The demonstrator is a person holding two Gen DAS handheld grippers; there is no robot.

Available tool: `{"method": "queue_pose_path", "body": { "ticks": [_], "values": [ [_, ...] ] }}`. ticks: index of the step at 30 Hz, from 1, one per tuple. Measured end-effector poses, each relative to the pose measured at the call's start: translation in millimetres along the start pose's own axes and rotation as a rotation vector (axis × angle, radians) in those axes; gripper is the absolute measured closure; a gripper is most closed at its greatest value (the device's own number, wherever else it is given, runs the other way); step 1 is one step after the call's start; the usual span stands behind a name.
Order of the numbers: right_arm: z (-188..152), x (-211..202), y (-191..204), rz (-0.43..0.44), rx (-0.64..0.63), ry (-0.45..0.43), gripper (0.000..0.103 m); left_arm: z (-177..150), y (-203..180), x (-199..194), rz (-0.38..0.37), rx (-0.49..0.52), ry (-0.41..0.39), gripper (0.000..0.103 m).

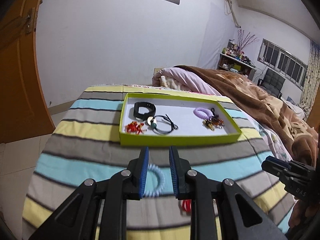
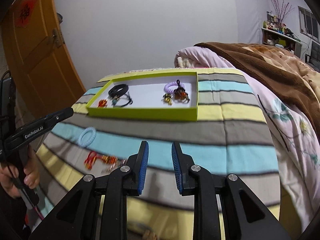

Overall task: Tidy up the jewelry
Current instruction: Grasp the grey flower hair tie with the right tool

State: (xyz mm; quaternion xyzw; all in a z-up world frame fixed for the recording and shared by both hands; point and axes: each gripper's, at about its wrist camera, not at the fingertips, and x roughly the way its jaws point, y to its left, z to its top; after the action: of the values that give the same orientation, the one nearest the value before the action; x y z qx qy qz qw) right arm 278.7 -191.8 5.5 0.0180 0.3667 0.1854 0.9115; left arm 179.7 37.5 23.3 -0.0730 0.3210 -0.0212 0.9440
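A lime-green tray [image 1: 176, 140] [image 2: 140, 114] lies on the striped bedspread. It holds a black band [image 1: 144, 109], a black cord bracelet [image 1: 166, 125], a red charm [image 1: 134, 128], a purple coil bracelet [image 1: 202, 112] [image 2: 172, 87] and an amber charm [image 1: 213, 123]. A light-blue coil bracelet [image 1: 157, 180] [image 2: 87, 136] lies on the spread, under my open left gripper [image 1: 159, 154]. A red and orange charm [image 2: 100, 159] [image 1: 186, 206] lies near it. My right gripper [image 2: 160, 150] is open and empty above the spread.
A brown blanket [image 1: 270, 104] and a pink quilt [image 2: 290, 120] are heaped to the right. An orange door [image 2: 34, 50] stands at the left. The bed's edge drops to a tiled floor [image 1: 12, 160] on the left.
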Motion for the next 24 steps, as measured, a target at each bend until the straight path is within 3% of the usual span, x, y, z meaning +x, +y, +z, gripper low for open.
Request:
{"method": "queue_pose_path", "body": {
  "ticks": [12,24],
  "values": [
    [-54,-43,8,0.000,-0.022,0.000,0.079,-48,-8,-46,-0.009,0.056,-0.018,0.081],
    [-88,-46,14,-0.009,-0.054,0.059,0.078,-78,-5,-71,-0.034,0.047,-0.004,0.081]
  ]
}}
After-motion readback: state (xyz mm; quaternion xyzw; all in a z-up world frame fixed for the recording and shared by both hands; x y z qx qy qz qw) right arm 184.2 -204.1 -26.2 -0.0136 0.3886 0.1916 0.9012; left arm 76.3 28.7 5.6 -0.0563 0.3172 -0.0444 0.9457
